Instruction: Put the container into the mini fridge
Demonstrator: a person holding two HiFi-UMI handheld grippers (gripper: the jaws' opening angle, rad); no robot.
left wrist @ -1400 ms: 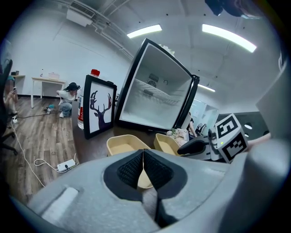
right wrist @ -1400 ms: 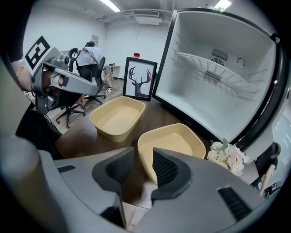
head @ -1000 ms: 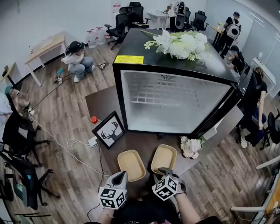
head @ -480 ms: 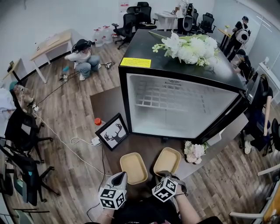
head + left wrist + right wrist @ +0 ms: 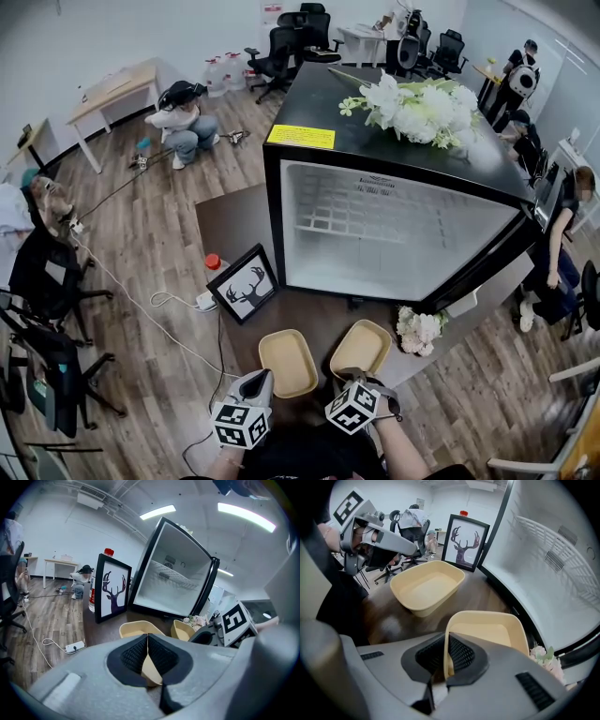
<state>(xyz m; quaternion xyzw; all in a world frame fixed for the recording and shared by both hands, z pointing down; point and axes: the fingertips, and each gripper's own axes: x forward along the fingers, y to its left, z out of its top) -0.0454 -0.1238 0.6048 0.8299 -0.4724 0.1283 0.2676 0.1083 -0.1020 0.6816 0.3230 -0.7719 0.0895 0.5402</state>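
Observation:
Two yellow containers stand side by side on the dark table in front of the open mini fridge. My left gripper is shut on the near rim of the left container, whose rim shows pinched between its pads. My right gripper has just been closing on the near rim of the right container. Its pads now press that rim, with the right container stretching away toward the fridge. The left container and the left gripper also show in the right gripper view.
A framed deer picture and a red-capped bottle stand left of the fridge. White flowers lie right of the containers, and a bouquet lies on the fridge top. A power strip lies on the floor; people and chairs stand around.
The head view has shifted slightly, so the fridge sits a little further right. Both grippers stay at the containers' near rims.

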